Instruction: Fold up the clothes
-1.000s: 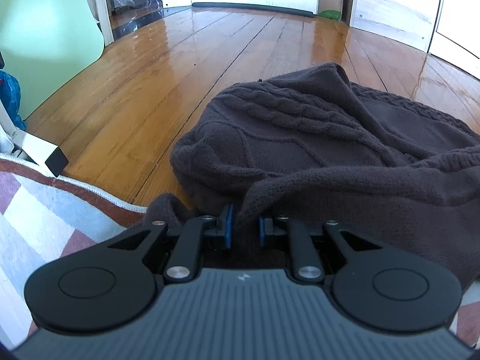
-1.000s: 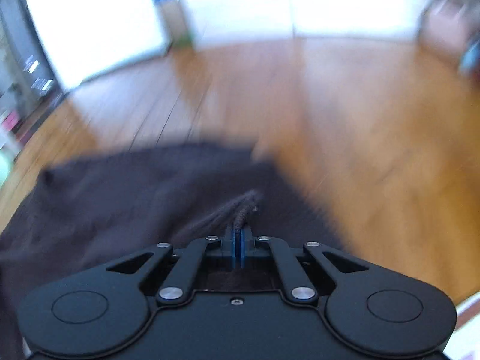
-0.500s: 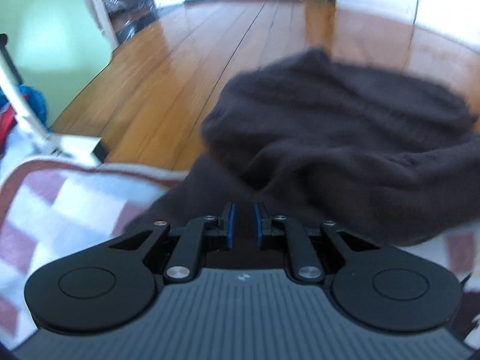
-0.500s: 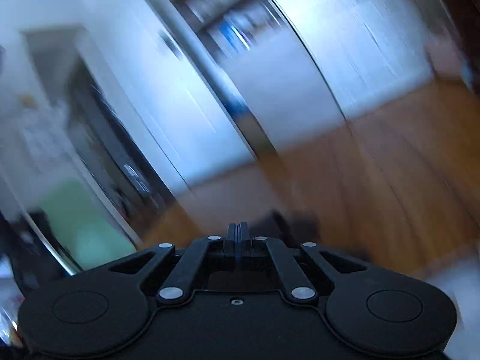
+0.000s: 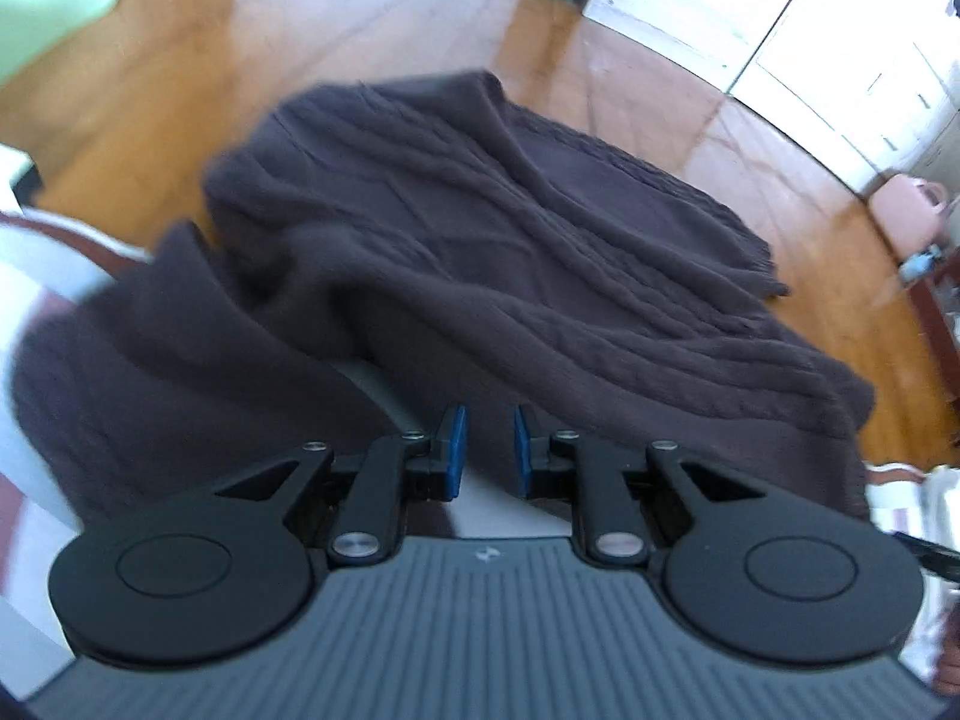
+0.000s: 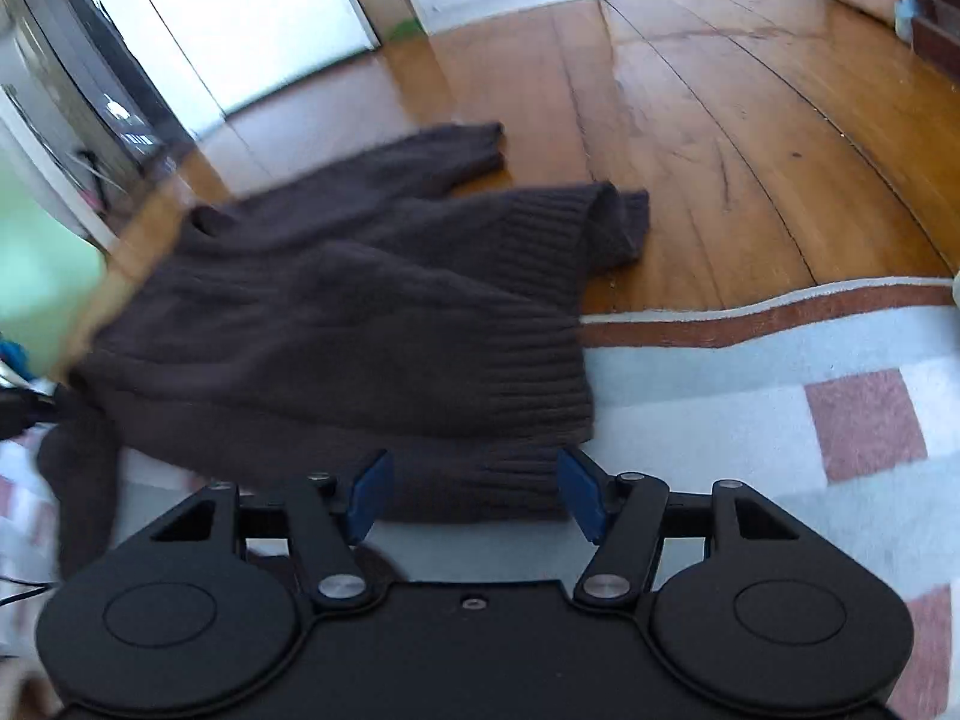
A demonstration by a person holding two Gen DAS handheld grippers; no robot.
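The dark brown sweater lies half on the wooden floor, half on the checked rug. The right tool is opening wide, nothing pinched. The left tool is opening a little, empty. Next, I think: grab an edge and fold.

Bare wooden floor open to the right of and beyond a dark knitted sweater, free for a gripper to pass. Rumpled folds of the sweater spread wide across floor and checked rug, filling the middle. Clear rug to the right. Green surface and white doors closing off the left.
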